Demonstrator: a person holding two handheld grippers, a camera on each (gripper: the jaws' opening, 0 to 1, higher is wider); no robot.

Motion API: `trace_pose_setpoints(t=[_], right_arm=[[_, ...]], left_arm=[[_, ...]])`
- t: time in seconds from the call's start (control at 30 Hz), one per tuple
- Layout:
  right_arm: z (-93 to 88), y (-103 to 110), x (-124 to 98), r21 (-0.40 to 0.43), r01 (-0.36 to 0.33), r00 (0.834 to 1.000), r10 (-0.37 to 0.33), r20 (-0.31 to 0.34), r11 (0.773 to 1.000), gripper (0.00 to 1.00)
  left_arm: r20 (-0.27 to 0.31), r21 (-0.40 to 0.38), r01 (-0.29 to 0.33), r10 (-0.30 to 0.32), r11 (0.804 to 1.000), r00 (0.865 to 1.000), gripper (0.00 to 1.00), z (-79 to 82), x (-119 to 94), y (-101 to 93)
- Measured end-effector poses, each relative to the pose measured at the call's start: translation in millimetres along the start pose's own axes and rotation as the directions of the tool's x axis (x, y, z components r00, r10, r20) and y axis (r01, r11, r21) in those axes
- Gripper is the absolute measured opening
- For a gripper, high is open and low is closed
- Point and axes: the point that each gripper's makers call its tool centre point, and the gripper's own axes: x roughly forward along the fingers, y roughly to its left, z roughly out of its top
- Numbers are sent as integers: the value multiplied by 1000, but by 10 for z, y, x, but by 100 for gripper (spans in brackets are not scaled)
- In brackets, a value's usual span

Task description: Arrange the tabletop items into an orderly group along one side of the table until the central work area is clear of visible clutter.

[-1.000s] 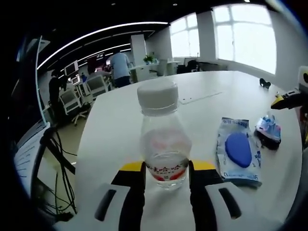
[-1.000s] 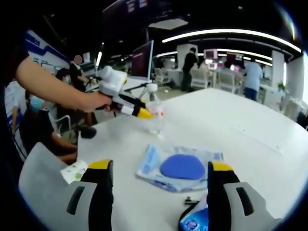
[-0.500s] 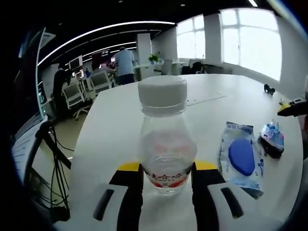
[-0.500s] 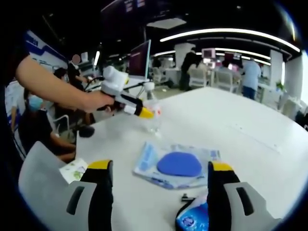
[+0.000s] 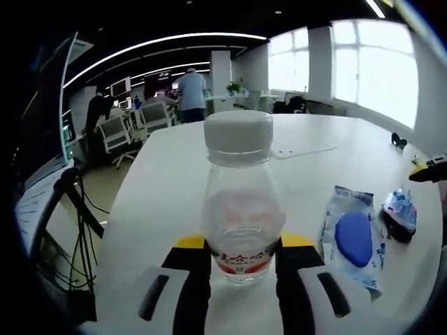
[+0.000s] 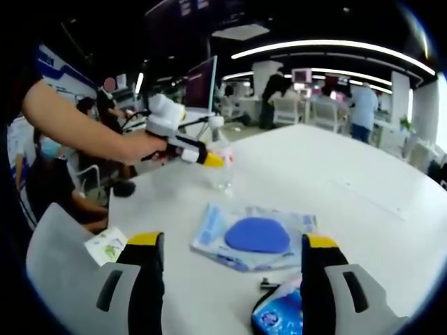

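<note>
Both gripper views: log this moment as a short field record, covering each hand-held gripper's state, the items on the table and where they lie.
left hand-held gripper: shut on the water bottle, bottle upright
right hand-held gripper: open, holding nothing
blue pad packet: flat on the white table, ahead of the right jaws
small blue wrapped item: near table edge, between the right jaws
paper slip: on a grey chair back beside the table

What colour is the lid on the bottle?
White bottle cap, clearest in the left gripper view.
</note>
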Motion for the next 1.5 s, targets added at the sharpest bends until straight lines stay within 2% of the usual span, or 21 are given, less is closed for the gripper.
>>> trace_pose_setpoints(t=[0.47,0.83,1.17,1.5], right_arm=[[-28,-45,-20,5,10,1000,-10,-2,1000,78],[-43,-96,-49,12,23,1000,-23,-4,1000,78],[-78,-108,-70,16,28,1000,-28,-8,999,78],[-96,-137,-96,17,35,999,-35,-12,999,78]], left_arm=[[39,-56,-90,92,994,995,34,137,68,201],[24,-78,-132,134,988,991,35,92,165,228],[24,-80,-130,132,988,991,35,161,271,128],[29,-79,-137,139,987,990,35,195,318,127]])
